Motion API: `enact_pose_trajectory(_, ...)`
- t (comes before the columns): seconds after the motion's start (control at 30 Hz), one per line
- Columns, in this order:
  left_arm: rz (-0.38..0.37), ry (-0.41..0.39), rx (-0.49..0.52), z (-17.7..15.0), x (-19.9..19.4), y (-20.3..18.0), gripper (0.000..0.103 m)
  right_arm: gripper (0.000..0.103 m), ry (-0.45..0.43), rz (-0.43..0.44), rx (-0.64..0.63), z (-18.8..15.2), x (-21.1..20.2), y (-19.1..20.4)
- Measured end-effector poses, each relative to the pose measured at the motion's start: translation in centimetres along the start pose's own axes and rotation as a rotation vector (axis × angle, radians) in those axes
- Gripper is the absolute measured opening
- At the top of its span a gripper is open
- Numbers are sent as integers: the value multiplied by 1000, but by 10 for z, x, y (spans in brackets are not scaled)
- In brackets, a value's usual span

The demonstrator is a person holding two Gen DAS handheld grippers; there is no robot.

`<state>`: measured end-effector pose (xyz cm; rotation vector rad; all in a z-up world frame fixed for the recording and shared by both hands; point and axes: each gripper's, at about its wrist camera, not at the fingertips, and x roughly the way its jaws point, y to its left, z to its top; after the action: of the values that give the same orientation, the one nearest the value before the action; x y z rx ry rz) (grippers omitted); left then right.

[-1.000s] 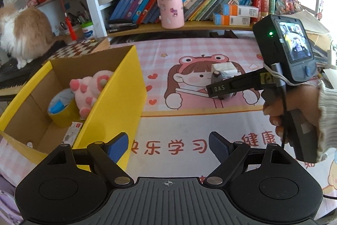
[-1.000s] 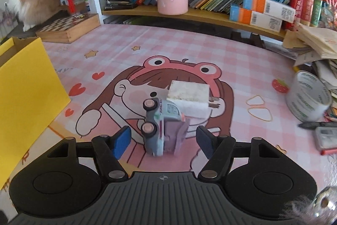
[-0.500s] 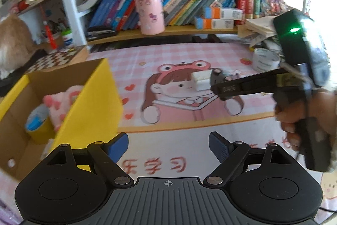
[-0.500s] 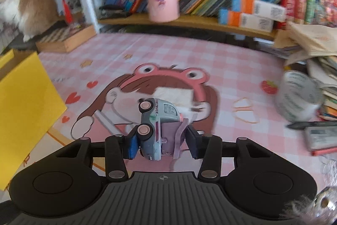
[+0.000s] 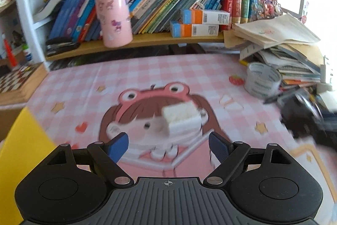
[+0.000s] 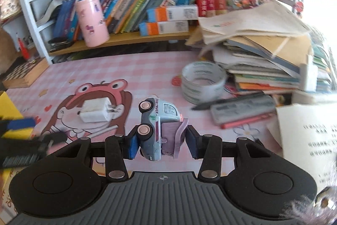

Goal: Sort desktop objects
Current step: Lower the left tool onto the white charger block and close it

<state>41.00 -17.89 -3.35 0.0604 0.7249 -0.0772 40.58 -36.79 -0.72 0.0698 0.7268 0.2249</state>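
Observation:
My right gripper (image 6: 161,141) is shut on a small grey-blue toy truck (image 6: 159,125), which lies on its side between the blue pads, lifted off the pink mat. A white charger plug (image 6: 95,110) rests on the cartoon girl print to the left of the truck. In the left wrist view the same charger plug (image 5: 182,119) lies just ahead of my left gripper (image 5: 168,146), whose jaws stand wide open with nothing between them. The yellow box (image 5: 23,153) shows only as an edge at the lower left.
A roll of clear tape (image 6: 202,81), a black pen (image 6: 227,101) and a pencil case (image 6: 242,111) lie at the right before a heap of books and papers (image 6: 263,52). A pink tin (image 5: 112,17) stands on the bookshelf. A chessboard box (image 5: 16,81) sits at the left.
The right gripper closed on the toy truck, lifted it off the mat and swung right. The left gripper moved right from the yellow box toward the charger plug, still open.

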Motion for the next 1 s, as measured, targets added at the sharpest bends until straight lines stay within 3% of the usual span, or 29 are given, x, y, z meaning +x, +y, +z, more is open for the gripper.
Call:
enact_pose_trajectory(0.2, -15, 20, -8, 15, 42, -9, 85, 42, 16, -6, -5, -9, -7, -3)
enact_pose_trajectory(0.4, 32, 68, 6, 14, 70, -15, 85, 42, 20, -10, 0, -15, -15, -5)
enact_pose_trajectory(0.53, 35, 87, -1, 13, 78, -14, 71, 42, 29, -20, 0, -18, -19, -8)
enact_pose_trajectory(0.7, 6, 90, -7, 11, 75, -13, 51, 42, 27, -37, 10, -20, -23, -10)
enact_pose_trajectory(0.83, -17, 103, -45, 11, 67, -6, 50, 42, 27, -35, 4, -21, -25, -10)
enact_pose_trajectory(1.0, -43, 48, -115, 11, 30, 8, 50, 42, 26, -13, -14, -22, -27, 0)
